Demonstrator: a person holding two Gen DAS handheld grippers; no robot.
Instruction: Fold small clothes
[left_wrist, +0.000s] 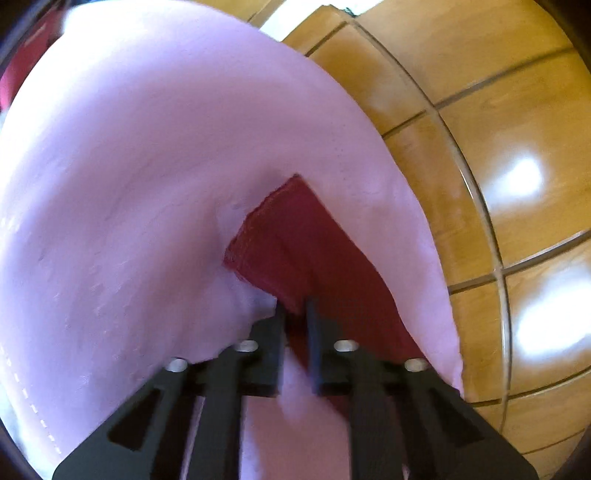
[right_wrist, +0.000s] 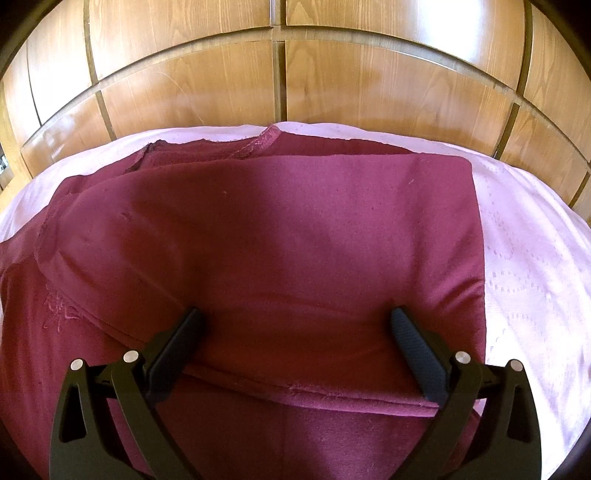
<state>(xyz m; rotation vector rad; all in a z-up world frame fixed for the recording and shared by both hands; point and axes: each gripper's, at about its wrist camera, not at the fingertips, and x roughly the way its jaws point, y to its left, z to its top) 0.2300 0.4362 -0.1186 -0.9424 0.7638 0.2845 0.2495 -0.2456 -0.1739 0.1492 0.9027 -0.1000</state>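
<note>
A maroon garment (right_wrist: 280, 229) lies folded on a pale pink cloth (right_wrist: 524, 251); its top layer ends in a hem near the front. My right gripper (right_wrist: 295, 317) stands wide open over that top layer, one finger on each side, with nothing pinched. In the left wrist view the pink cloth (left_wrist: 155, 177) fills most of the picture, and only a pointed corner of the maroon garment (left_wrist: 288, 236) shows. My left gripper (left_wrist: 294, 314) is shut with its tips on maroon fabric at the near end of that corner. The rest of the garment is hidden there.
Glossy wooden panels with dark grooves (right_wrist: 295, 74) lie beyond the pink cloth's far edge. The same panels (left_wrist: 517, 166) fill the right of the left wrist view, crossed by a thin curved clear rim (left_wrist: 480, 221). The pink cloth's edge (left_wrist: 443, 295) hangs beside it.
</note>
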